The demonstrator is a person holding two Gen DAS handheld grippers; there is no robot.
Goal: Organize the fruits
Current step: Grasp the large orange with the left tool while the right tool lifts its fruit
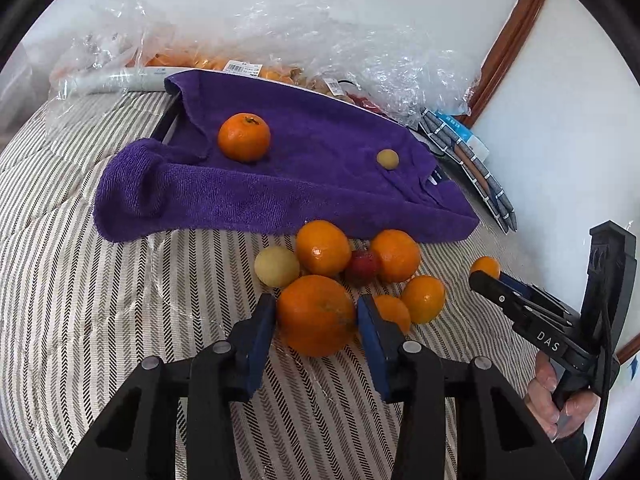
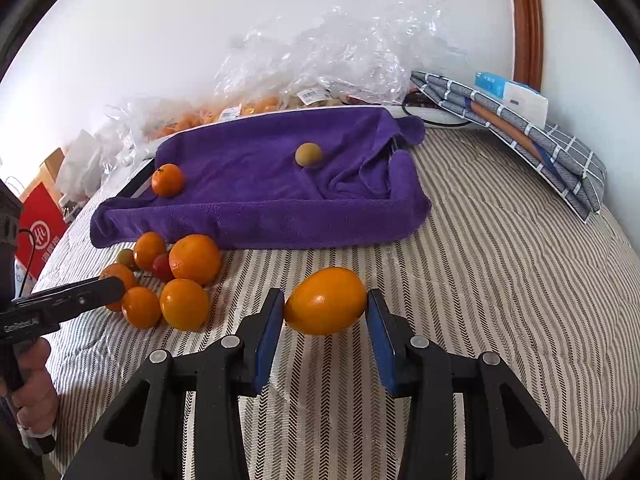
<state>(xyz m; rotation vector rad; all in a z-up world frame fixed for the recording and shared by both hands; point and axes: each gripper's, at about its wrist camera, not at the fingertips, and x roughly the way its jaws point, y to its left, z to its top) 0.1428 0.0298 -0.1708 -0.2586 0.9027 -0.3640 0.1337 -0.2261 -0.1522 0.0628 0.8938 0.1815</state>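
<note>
A pile of oranges (image 1: 322, 247) with a red fruit (image 1: 362, 267) and a yellow-green fruit (image 1: 277, 266) lies on the striped bedcover, in front of a purple towel (image 1: 280, 184). On the towel sit one orange (image 1: 244, 137) and one small yellow-green fruit (image 1: 387, 159). My left gripper (image 1: 316, 316) is shut on the nearest big orange (image 1: 316, 314) of the pile. My right gripper (image 2: 326, 310) is shut on an oval orange (image 2: 326, 300), held to the right of the pile (image 2: 184, 280). The right gripper also shows in the left wrist view (image 1: 486, 276).
Clear plastic bags with more fruit (image 1: 248, 68) lie behind the towel by the wall. Folded grey checked cloth and a blue-white box (image 2: 516, 120) lie at the right. A red box (image 2: 38, 232) stands at the left edge of the bed. Wooden trim (image 2: 528, 20) runs up the wall.
</note>
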